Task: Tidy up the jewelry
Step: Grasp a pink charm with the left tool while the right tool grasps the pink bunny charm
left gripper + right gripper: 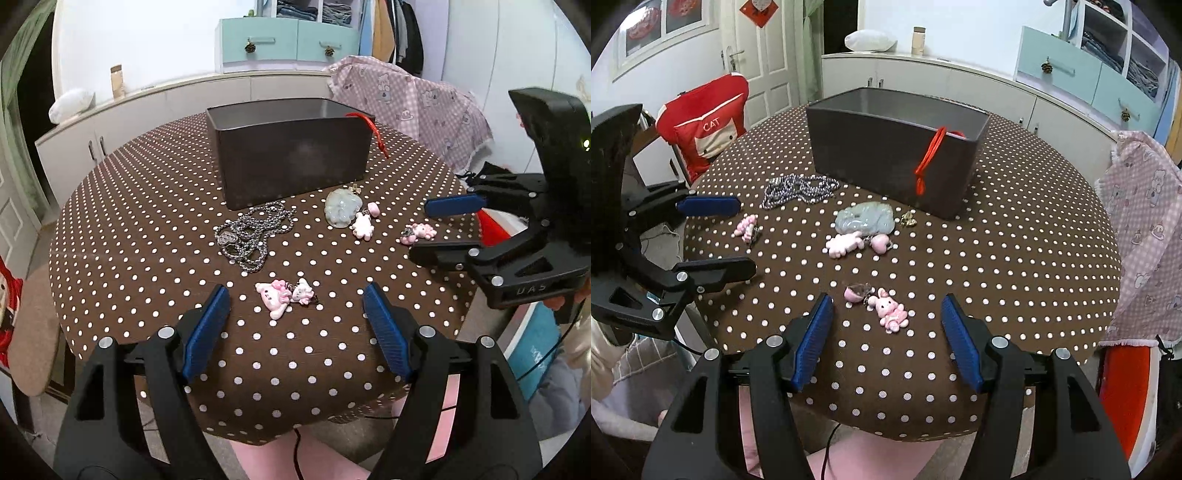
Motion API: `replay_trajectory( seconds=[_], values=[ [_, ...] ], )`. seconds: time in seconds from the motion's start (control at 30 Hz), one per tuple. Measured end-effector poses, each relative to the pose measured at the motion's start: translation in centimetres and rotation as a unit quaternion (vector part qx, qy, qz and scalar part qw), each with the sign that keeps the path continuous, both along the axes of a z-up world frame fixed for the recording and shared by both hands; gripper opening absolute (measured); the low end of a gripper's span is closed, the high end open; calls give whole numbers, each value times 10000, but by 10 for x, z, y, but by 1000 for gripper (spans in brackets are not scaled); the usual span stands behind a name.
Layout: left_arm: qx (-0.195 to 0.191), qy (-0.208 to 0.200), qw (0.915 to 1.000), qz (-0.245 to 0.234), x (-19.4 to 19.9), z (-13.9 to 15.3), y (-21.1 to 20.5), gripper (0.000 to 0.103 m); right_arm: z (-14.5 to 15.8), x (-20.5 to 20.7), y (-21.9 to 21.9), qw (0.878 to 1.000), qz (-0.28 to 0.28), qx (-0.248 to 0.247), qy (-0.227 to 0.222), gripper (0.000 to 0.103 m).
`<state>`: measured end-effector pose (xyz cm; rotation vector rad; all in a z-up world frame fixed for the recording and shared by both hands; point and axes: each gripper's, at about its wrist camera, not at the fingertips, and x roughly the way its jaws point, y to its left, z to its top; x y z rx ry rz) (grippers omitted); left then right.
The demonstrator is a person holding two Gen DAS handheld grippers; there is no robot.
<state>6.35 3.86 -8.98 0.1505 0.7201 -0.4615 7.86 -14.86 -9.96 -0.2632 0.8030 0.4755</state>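
A dark grey box point(291, 158) stands on the polka-dot table point(147, 221), with a red cord point(376, 134) hanging over its rim. In front lie a silver chain point(253, 232), a pale jade pendant point(340, 208), and pink bunny charms point(284, 295) point(364, 223) point(419, 232). My left gripper point(295, 301) is open and empty, low over the table around the nearest charm pair. My right gripper point(886, 310) is open and empty just before a pink bunny charm point(892, 312); it also shows in the left wrist view point(428, 229). The box point(894, 147) and jade pendant point(864, 221) show in the right wrist view too.
A chair draped in pink checked cloth point(413, 107) stands behind the table on the right. A red-covered chair point(701, 122) stands at the left. White cabinets point(147, 110) line the wall behind. The table edge curves close under both grippers.
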Motion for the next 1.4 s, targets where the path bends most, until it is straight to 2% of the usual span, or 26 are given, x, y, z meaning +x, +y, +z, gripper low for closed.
replay_trajectory(
  seconds=[0.1, 0.13, 0.17, 0.2, 0.23, 0.3, 0.37, 0.43, 0.83, 1.07, 1.4],
  values=[
    [70, -140, 9999, 25, -3, -2, -4, 69, -1, -2, 1, 9999, 59, 6, -137, 58],
    [62, -173, 9998, -30, -4, -1, -4, 54, -1, -3, 1, 9998, 93, 10, -169, 56],
    [69, -200, 9997, -95, -6, 0, -6, 42, -1, -4, 0, 9997, 176, 57, -162, 50],
    [92, -206, 9997, -128, -7, 0, -8, 39, -2, -4, 0, 9995, 262, 135, -117, 41],
    [129, -230, 9995, -197, -9, 0, -11, 33, -1, -4, 0, 9993, 322, 198, -72, 37],
    [221, -327, 9990, -213, -14, 0, -17, 26, 0, -8, 5, 9989, 443, 122, -119, 15],
    [432, -484, 9978, -159, -19, 0, -24, 25, 1, -10, 9, 9988, 449, -5, -194, 15],
    [453, -491, 9977, -124, -20, 0, -25, 24, 1, -9, 10, 9990, 422, 13, -162, 15],
    [342, -430, 9985, -58, -19, 0, -22, 24, 8, -4, 6, 9996, 207, 144, -125, 15],
    [248, -454, 9987, 4, -16, 6, -16, 24, 22, -4, 6, 9992, 130, 201, -305, 15],
    [55, -706, 9974, 124, -8, 25, -9, 24, 42, 0, 10, 9982, 145, 215, -544, 15]
  ],
)
